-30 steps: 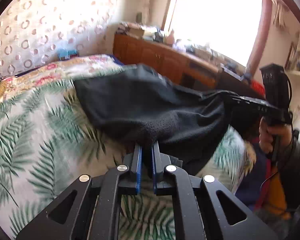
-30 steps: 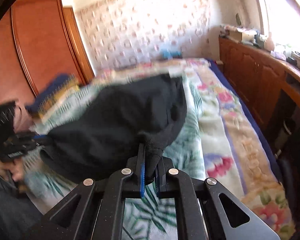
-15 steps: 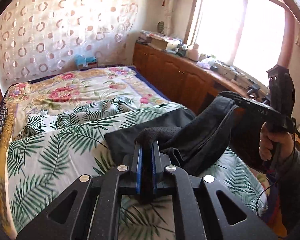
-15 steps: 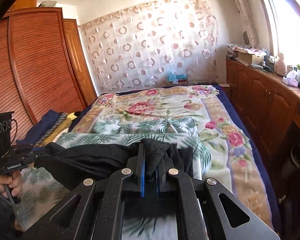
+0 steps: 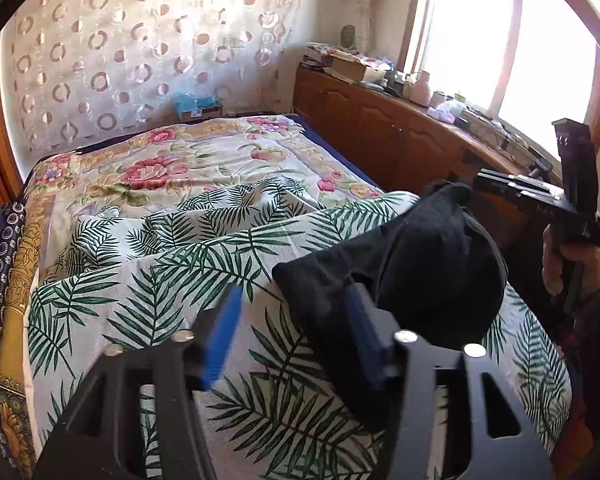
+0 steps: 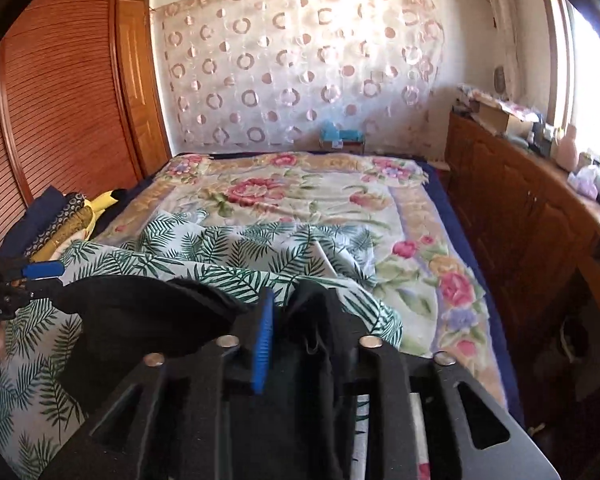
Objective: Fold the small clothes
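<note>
Both claws had let go: the left gripper (image 5: pixel 292 328), which half a second earlier had been clamped on a bunched edge of the cloth, now stood with its blue-padded fingers (image 5: pixel 222 336) spread wide, and the right gripper (image 6: pixel 300 332) had likewise parted its jaws, though a fold of fabric lay loosely between them without being pinched. The small black fleece garment (image 5: pixel 412 264) had gone from being stretched in the air a second before to a soft heap on the white bedspread printed with green palm leaves (image 5: pixel 148 264), near the foot of the bed and just ahead of both grippers. In the left wrist view it draped against the inner face of the left gripper's right-hand finger; in the right wrist view it spread leftward toward the other gripper (image 6: pixel 4 292). Judged from the heap's rumpled, doubled-over shape, a fold had probably been laid down and released, but the result looked untidy, so smoothing or a fresh grasp at an edge was likely still needed. Beyond it lay the flowered quilt with pink blossoms (image 6: pixel 300 196), the wooden sideboard under the window (image 5: pixel 400 136), and the slatted wooden wardrobe doors (image 6: pixel 60 92).
</note>
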